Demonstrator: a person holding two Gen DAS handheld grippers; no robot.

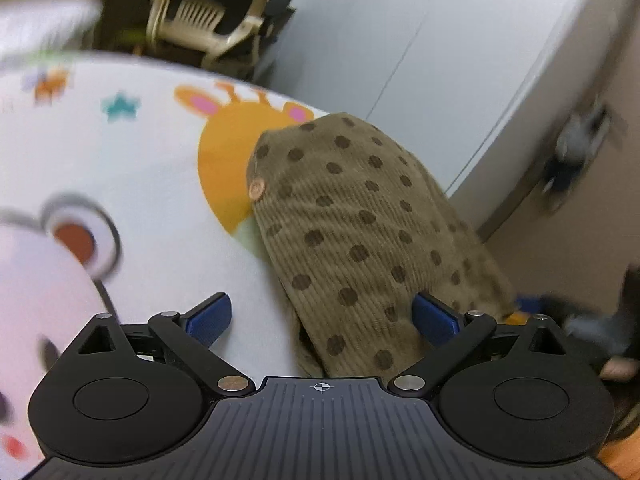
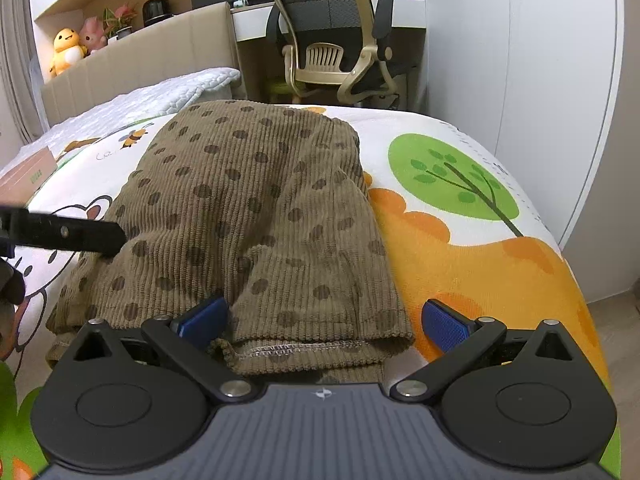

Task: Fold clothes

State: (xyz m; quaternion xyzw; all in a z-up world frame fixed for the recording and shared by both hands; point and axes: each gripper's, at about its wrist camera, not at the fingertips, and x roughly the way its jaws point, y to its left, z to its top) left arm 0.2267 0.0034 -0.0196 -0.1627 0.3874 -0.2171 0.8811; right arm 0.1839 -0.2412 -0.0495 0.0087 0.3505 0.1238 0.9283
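Observation:
A brown corduroy garment with dark dots (image 2: pixel 256 208) lies folded on the cartoon-print bedsheet (image 2: pixel 480 248), its hem nearest the camera. My right gripper (image 2: pixel 324 318) hovers over that hem with its blue pads (image 2: pixel 444 326) wide apart, open, the cloth lying loose between them. In the left wrist view the garment (image 1: pixel 352 220) shows a small button at its left edge. My left gripper (image 1: pixel 322 316) is open over the garment's near left edge, gripping nothing. A black part of the left gripper (image 2: pixel 68 234) reaches in at the garment's left side.
A beige office chair (image 2: pixel 340 52) stands beyond the bed's far end. White wardrobe doors (image 2: pixel 520 60) line the right side. A quilted white blanket (image 2: pixel 160 96), a headboard with plush toys (image 2: pixel 68 50) and a cardboard box (image 2: pixel 28 176) are at the left.

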